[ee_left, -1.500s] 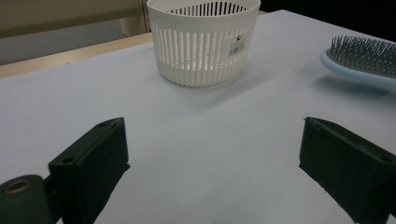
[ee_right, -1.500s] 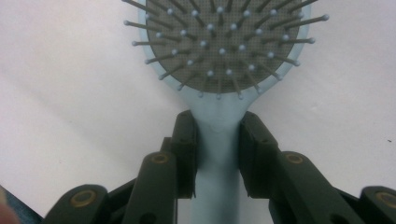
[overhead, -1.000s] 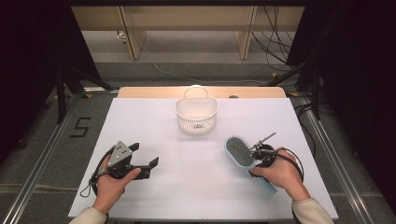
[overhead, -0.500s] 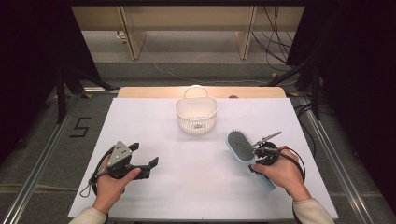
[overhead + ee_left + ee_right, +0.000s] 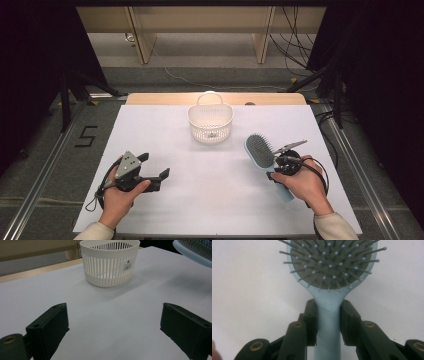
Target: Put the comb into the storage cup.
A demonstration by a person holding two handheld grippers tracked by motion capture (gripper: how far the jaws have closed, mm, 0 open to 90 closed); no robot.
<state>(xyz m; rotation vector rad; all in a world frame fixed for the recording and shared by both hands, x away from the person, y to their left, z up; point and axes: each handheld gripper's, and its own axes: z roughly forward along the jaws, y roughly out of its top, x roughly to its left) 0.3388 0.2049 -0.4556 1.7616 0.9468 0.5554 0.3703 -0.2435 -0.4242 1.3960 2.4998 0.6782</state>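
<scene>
At four o'clock on the white counter [image 5: 220,200], the right tongs [image 5: 328,312] pinch the hairbrush [image 5: 262,152] by its neck, bristles up (likely ready for carrying to the basket). At twelve o'clock, the white slatted basket [image 5: 210,123] looks empty. At eight o'clock, the left tongs [image 5: 113,322] rest spread wide, holding nothing.

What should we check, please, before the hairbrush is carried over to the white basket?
1. Grip: right gripper has both jaws pressed on the hairbrush handle, just below the head: ok.
2. Brush lifted off the table: cannot tell.
3. Basket upright, mouth open: ok.
4. Basket contents: nothing visible inside from the high view: ok.
5. Path between brush and basket has nothing lying in it: ok.
6. Left gripper open, resting well aside: ok.
</scene>
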